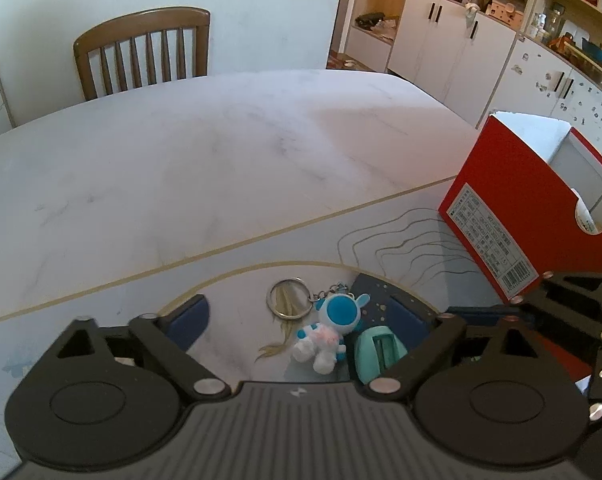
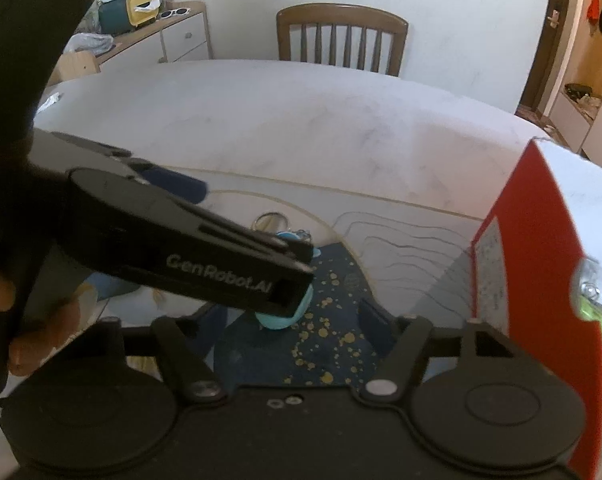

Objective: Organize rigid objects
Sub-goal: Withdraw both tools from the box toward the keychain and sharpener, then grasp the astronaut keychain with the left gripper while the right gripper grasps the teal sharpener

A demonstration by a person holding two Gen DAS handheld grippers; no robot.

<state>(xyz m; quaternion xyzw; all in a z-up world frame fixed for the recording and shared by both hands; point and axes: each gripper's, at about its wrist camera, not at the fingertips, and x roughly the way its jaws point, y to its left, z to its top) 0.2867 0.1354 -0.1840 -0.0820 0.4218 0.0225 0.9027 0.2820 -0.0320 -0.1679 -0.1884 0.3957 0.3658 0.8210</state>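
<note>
**Both grippers close in on the small things beside the red box**

White and faintly veined, the table [image 1: 221, 152] carries a pale printed mat [image 1: 261, 252] along its near edge, and the things to be sorted lie on that mat. A toy astronaut keychain [image 1: 329, 328] lies on its back, its chain running to a metal ring [image 1: 289, 296] flat on the mat beside it. Touching the toy's side is a small mint-green plastic piece [image 1: 381, 350]; I cannot tell what it is.

Both lie between the blue pads [image 1: 189, 316] of the left gripper [image 1: 301, 320], whose jaws stand wide and press on nothing, probably set to bracket the toy before closing.

From the other camera, the right gripper [image 2: 297, 312] has its jaws about half open over the dark gold-speckled patch of the mat, holding nothing. The left gripper's black finger crosses in front of it, hiding most of the green piece, so the two tools are crowded.

A red cardboard box [image 1: 513, 200] stands open just right of the mat, likely the place where these things go; something pale shows inside. A wooden chair [image 1: 145, 48] stands at the far side.
</note>
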